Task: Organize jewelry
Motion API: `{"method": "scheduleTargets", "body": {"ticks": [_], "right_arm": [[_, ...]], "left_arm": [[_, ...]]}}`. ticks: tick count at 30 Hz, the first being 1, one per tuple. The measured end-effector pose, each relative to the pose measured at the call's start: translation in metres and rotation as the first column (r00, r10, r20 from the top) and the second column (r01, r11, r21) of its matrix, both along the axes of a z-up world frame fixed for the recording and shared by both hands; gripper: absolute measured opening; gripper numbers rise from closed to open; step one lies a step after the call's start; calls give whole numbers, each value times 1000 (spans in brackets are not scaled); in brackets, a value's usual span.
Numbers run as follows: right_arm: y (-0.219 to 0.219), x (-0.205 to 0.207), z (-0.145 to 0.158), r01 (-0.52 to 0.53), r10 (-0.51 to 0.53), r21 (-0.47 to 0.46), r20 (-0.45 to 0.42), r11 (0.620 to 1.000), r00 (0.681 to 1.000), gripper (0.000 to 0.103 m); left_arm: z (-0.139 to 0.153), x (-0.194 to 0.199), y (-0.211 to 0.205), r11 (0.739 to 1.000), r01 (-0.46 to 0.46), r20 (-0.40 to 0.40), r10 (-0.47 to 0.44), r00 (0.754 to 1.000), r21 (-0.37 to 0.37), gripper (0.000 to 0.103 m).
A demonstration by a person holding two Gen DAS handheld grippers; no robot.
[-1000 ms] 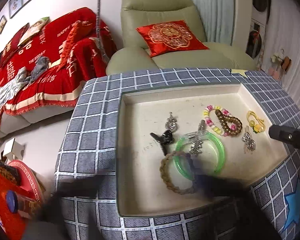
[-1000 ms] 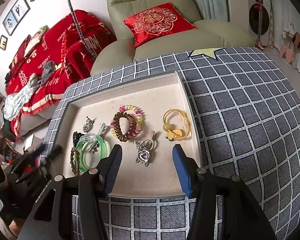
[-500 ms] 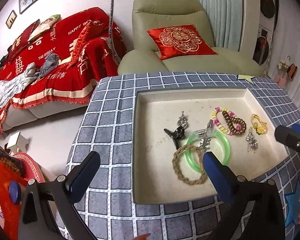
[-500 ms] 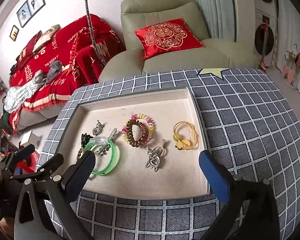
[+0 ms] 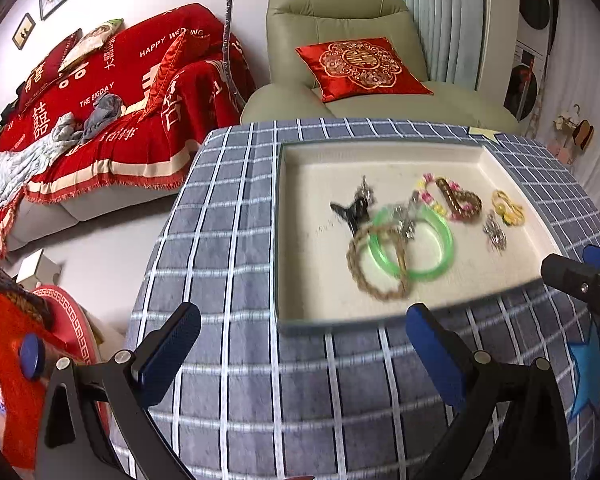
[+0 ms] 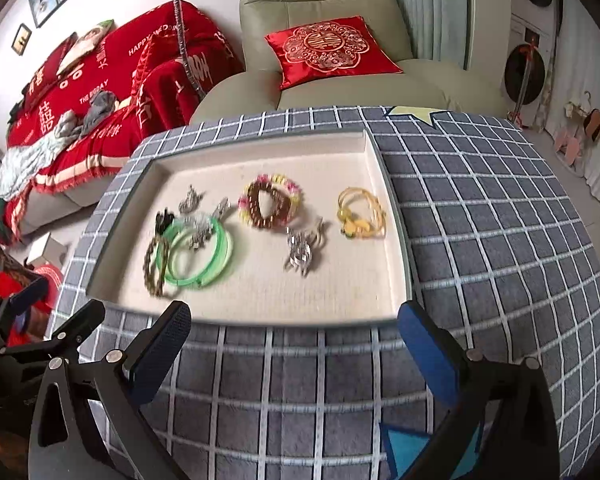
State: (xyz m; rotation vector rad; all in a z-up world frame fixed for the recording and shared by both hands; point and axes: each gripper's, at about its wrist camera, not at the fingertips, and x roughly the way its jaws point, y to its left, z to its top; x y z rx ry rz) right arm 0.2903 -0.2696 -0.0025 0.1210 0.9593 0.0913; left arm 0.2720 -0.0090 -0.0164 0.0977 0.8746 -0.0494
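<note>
A shallow cream tray [image 5: 300, 264] [image 6: 260, 308] lies on a grey checked table. In it are a green bangle [image 5: 414, 244] [image 6: 198, 254], a braided brown ring [image 5: 374, 268] [image 6: 154, 264], a black clip [image 5: 350, 212], a brown and pink bead bracelet [image 5: 458, 202] [image 6: 270, 202], a yellow cord bracelet [image 5: 508, 210] [image 6: 360, 218] and silver charms [image 6: 300, 250]. My left gripper [image 5: 300, 338] is open above the cloth before the tray's near rim. My right gripper [image 6: 294, 330] is open near that rim too, and nothing is between its fingers.
A green armchair with a red cushion [image 5: 360, 66] stands behind the table. A sofa under a red throw [image 5: 100, 100] fills the left. Red boxes [image 5: 24, 344] sit on the floor at lower left. The table cloth [image 6: 500, 220] spreads to the right of the tray.
Both grippers have drawn back from over the tray toward its near rim. The right gripper's jaws have spread much wider; the left's fingers came into clear view, standing wide.
</note>
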Motion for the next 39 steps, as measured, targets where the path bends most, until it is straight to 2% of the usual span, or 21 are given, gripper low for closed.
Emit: {"method": "scheduleTargets", "body": {"ticks": [10, 20, 29, 39], "right_arm": [[-1, -41, -15, 9, -10, -10, -7, 1000, 1000, 103], [-1, -78, 1, 60, -54, -45, 122, 997, 991, 103], [7, -108, 18, 76, -52, -98, 230, 992, 972, 103], [13, -123, 27, 76, -42, -113, 275, 991, 961, 103]], "left_arm": [[-8, -48, -7, 1000, 23, -3, -23, 1000, 10, 103], [4, -84, -11, 1000, -9, 94, 9, 996, -3, 103], [20, -109, -8, 999, -27, 194, 30, 981, -19, 103], [28, -121, -1, 998, -54, 214, 62, 975, -41, 103]]}}
